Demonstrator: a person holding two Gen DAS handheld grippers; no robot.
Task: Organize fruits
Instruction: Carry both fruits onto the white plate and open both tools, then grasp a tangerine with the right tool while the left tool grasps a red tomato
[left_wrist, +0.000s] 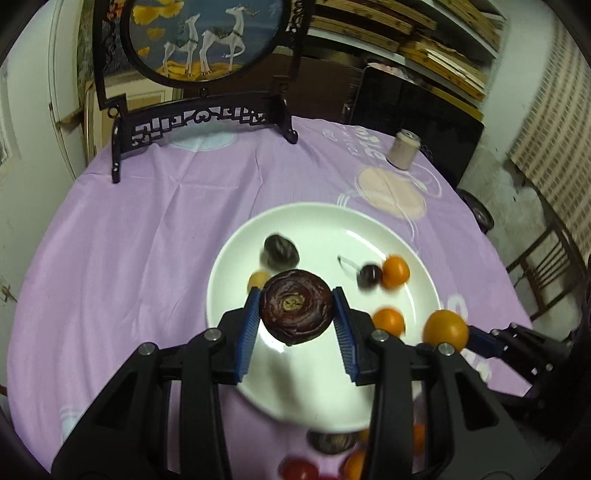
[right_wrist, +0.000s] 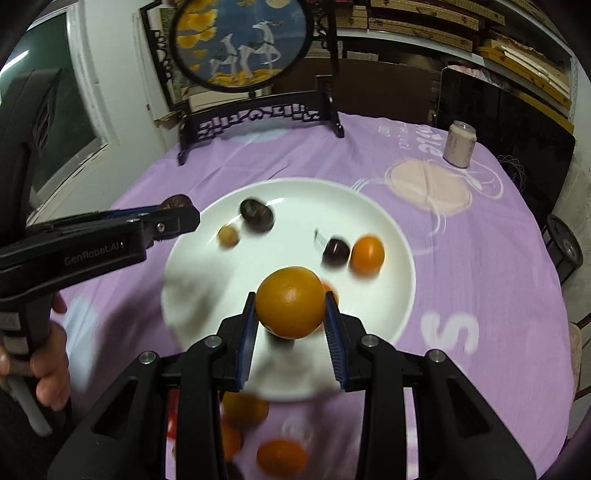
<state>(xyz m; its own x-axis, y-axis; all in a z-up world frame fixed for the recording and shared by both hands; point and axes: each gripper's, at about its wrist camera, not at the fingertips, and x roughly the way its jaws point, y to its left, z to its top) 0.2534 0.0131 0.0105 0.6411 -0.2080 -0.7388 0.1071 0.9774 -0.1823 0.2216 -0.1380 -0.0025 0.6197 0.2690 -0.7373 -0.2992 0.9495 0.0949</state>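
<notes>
Left wrist view: left gripper (left_wrist: 296, 314), jaws pinching a dark purple-brown fruit (left_wrist: 295, 312) above the near part of a white plate (left_wrist: 236, 258). The plate sits on a desk covered by a lilac cloth (left_wrist: 147, 229). On the plate: a dark wrinkled fruit (left_wrist: 280, 251), a small tan fruit (left_wrist: 257, 279), a cherry (left_wrist: 370, 275) with stem, two small oranges (left_wrist: 396, 272) (left_wrist: 388, 321). At right, the right gripper (left_wrist: 480, 341) enters, carrying a large orange (left_wrist: 446, 330). More fruit lies blurred on the cloth below the plate's near rim.

Right wrist view: right gripper (right_wrist: 290, 306), jaws clamped on the large orange (right_wrist: 290, 302) over the plate (right_wrist: 388, 236). This view alone shows the person's left hand (right_wrist: 48, 373) on the handle of the left gripper (right_wrist: 177, 218), seen side-on at the plate's left edge, the dark fruit (right_wrist: 176, 202) only partly visible there. Loose oranges (right_wrist: 281, 458) lie on the cloth near the camera.

Both views: a can (right_wrist: 460, 144) at far right and a round deer screen (right_wrist: 240, 40) on a black stand at the far edge.
</notes>
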